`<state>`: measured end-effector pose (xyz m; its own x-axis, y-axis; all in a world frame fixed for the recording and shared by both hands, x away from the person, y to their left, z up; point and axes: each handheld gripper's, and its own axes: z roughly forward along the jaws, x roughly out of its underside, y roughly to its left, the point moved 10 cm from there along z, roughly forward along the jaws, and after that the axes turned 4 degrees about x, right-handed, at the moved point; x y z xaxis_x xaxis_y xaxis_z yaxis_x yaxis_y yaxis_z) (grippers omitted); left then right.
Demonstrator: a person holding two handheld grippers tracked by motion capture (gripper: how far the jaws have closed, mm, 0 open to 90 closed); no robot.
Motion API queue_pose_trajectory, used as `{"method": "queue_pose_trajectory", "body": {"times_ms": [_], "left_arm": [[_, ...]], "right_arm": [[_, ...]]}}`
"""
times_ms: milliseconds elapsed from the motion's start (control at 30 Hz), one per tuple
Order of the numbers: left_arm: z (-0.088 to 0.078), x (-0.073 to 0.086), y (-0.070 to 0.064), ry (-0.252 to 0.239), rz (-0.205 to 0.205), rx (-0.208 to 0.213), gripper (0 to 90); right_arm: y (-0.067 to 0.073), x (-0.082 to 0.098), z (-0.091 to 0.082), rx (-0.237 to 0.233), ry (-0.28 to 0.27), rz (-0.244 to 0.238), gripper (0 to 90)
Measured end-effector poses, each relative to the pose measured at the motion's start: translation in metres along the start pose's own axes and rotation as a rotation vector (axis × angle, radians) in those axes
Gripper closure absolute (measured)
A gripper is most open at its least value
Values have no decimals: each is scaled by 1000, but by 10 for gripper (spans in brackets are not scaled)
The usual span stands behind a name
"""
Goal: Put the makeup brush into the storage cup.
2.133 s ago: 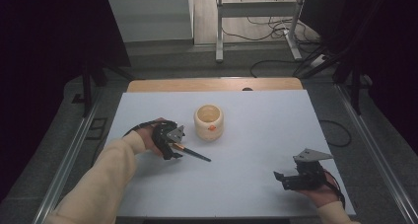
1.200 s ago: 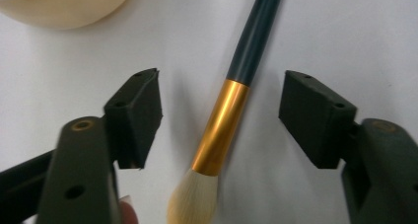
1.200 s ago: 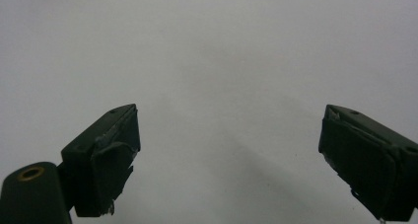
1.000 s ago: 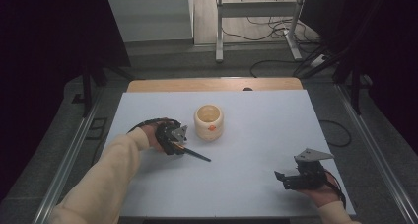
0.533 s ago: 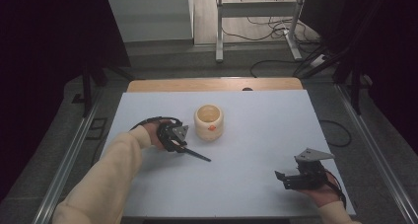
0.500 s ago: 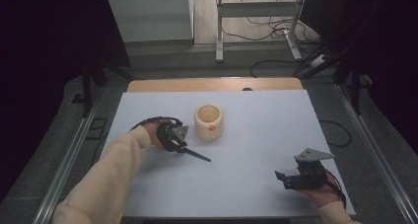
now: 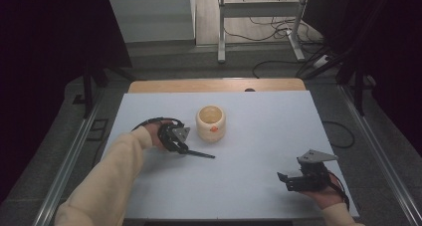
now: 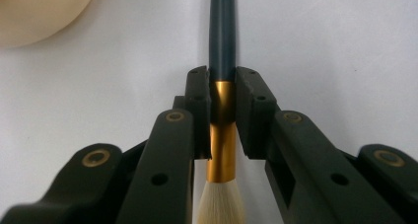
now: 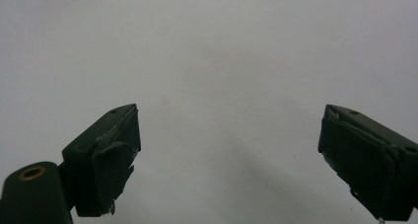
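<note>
we've got the left gripper [image 8: 222,113] clamped on the brush [image 8: 221,46] w/ both jaws pressing the gold ferrule [image 8: 220,135], just where it meets the dark handle. the jaws have just been closing and the brush sits btwn them now. in the left gripper view the handle runs straight up to the top edge of the frame, the pale bristles [image 8: 220,206] come down to the bottom edge, and a curve of the cream cup [image 8: 39,9] sits in the upper left corner.

in the high view the left gripper [image 7: 174,139] is left of centre, the brush [image 7: 201,155] lies on the white tabletop [image 7: 259,121] w/ its handle pointing toward lower right, and the cup [image 7: 211,122] stands upright just right of our gripper, near but not touching the brush. cup looks empty afaict.

our right gripper [image 7: 298,178] rests at the lower right of the high view, well apart from brush and cup; in the right gripper view its jaws stand wide apart over bare tabletop, nothing btwn them.

progress, as we judge it: the grasp is done, but the brush is still flat on the tabletop, not lifted. what's left is prob. raising it and bringing it to the cup, likely standing it inside. so early stage, most of the work still ahead.
</note>
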<state>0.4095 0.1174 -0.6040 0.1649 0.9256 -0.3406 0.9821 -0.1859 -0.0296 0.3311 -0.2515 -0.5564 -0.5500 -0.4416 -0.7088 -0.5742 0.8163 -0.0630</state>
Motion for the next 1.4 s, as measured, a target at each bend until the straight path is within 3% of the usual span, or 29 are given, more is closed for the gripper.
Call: {"method": "queue_pose_trajectory", "body": {"times_ms": [933,1400], "left_arm": [[-12,-2,-3,-11,-7,-26,779],[-2,0,-1,87,-32,-21,759]], "right_arm": [[0,-2,-1,3,-12,1,95],[0,-2,-1,3,-11,1,95]]}}
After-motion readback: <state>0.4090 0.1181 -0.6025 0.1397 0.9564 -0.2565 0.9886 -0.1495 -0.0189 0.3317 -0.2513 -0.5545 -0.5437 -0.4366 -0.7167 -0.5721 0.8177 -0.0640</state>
